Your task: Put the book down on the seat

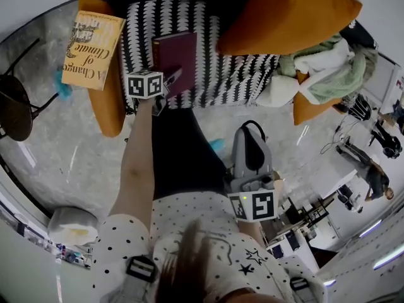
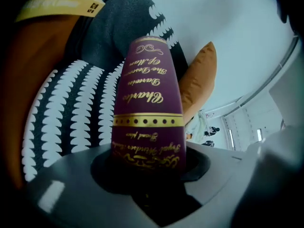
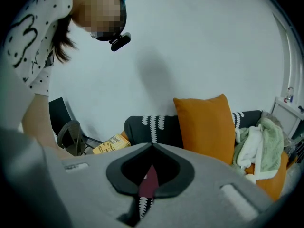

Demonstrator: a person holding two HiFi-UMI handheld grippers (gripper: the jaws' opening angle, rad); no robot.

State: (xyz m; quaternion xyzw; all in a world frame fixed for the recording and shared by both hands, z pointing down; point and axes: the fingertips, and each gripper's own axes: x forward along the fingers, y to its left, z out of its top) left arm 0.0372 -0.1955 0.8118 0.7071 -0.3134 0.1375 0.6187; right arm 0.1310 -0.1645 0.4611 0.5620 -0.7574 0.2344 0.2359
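Note:
A maroon book point(image 1: 177, 54) with gold lettering point(image 2: 147, 103) is clamped at its near end by my left gripper point(image 1: 170, 77), which is shut on it. The book sticks out from the jaws point(image 2: 149, 163) over the black-and-white patterned sofa seat point(image 1: 243, 77). I cannot tell whether the book touches the seat. My right gripper point(image 1: 251, 134) hangs lower, close to my body and away from the sofa. Its jaws point(image 3: 152, 148) meet at the tips with nothing held between them.
A yellow book point(image 1: 93, 49) lies on the orange armrest point(image 1: 112, 109) at the sofa's left. An orange cushion point(image 1: 284, 14) leans at the back right, beside a heap of clothes point(image 1: 328, 62). A dark side table point(image 1: 14, 106) stands at the far left.

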